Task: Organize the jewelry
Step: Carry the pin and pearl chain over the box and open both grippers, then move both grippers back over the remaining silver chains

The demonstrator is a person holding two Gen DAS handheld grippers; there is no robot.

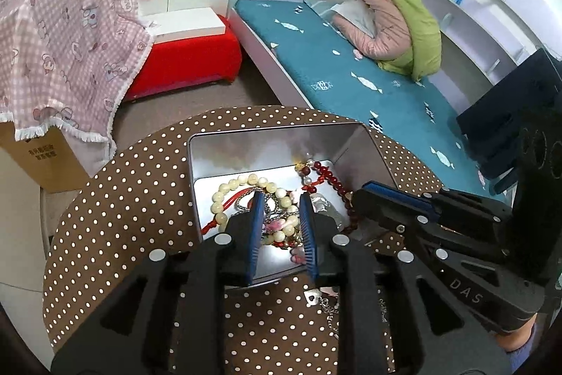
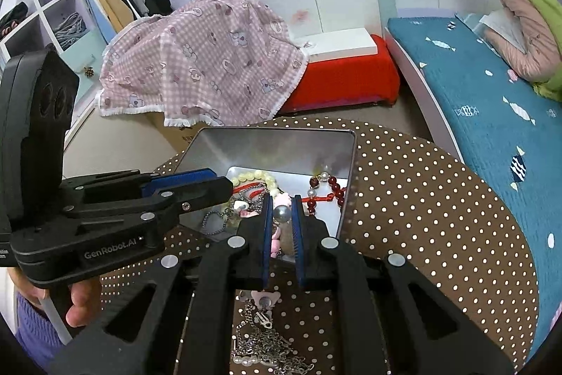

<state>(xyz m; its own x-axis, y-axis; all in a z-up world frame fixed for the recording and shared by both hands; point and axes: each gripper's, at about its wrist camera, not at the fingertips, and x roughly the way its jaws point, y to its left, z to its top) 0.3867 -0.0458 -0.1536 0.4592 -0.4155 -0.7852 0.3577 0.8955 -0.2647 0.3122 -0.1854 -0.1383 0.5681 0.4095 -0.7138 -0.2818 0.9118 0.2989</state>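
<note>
Your right gripper (image 2: 282, 215) pinches a grey pearl bead (image 2: 282, 214) between its blue fingertips, poised over the near edge of the open metal tin (image 2: 281, 143). Your left gripper (image 1: 281, 211) hangs just beside it to the left, jaws narrowly parted and holding nothing, above the cream bead bracelet (image 1: 242, 185) and red bead strand (image 1: 326, 174) heaped inside the tin. Silver chains (image 2: 260, 340) lie below your right fingers on the polka-dot tablecloth (image 2: 421, 199).
</note>
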